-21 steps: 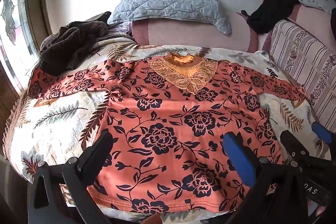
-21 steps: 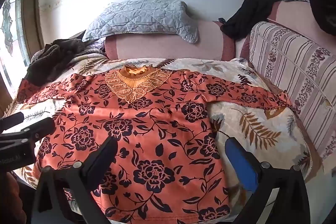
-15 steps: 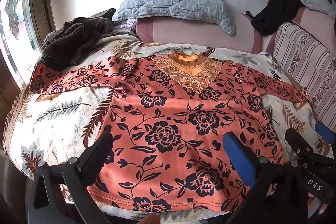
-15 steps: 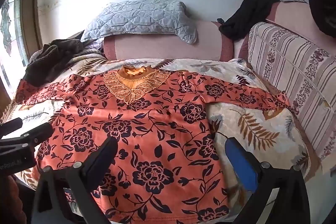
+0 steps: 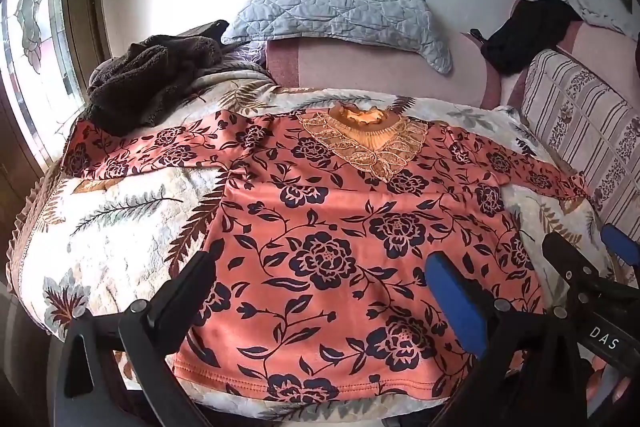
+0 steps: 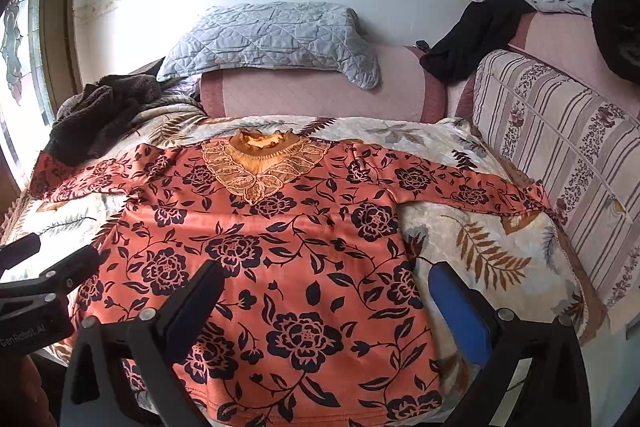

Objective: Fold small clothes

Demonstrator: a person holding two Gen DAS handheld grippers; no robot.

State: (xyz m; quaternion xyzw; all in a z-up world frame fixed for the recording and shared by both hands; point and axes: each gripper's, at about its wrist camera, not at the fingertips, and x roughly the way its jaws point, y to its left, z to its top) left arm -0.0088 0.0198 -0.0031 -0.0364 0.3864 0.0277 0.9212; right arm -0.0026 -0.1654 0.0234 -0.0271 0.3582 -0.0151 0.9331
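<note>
"DAS" in white on black body of right gripper (image 5: 592,267), at 4 o'clock in left wrist view. "GenRobot.AI" on left gripper (image 6: 40,267), at 8 o'clock in right wrist view.

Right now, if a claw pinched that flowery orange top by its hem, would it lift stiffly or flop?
Probably flop: the orange top lies flat, following the bedspread. Its spread sleeves would likely dangle. It looks thin, so probably light.

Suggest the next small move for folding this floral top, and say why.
Probably bring the right claw toward the top's right sleeve to fold it inward. The orange floral top lies flat and face up on the leaf-print blanket, both sleeves spread wide, nothing folded yet. Both claws, including the left claw, hover open and empty above the hem.
</note>
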